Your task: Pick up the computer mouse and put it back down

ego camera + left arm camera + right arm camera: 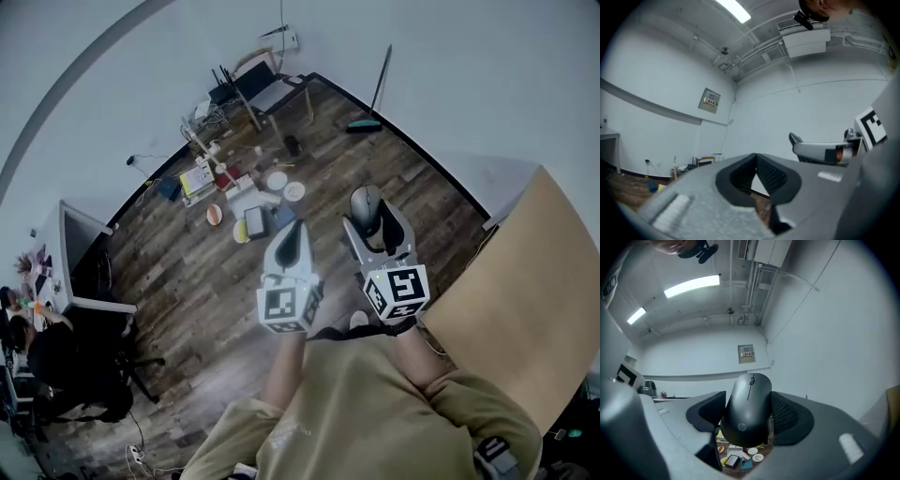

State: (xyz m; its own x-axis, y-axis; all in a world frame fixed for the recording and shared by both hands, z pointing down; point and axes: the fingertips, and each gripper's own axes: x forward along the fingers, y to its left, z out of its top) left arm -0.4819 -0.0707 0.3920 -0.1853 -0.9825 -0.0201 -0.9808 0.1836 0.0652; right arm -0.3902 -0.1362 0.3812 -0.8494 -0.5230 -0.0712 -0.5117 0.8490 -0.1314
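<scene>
Within right hand-held gripper point(746, 401): logo-marked mouse point(749, 420).

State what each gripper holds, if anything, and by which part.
The right gripper holds the computer mouse by its two sides, one of its fingers pressed on each flank. The left gripper holds nothing; its fingers are closed together.

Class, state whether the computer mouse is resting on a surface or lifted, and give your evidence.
Lifted: the right tongs clamp the mouse by its sides, with the cluttered floor far below it.
</scene>
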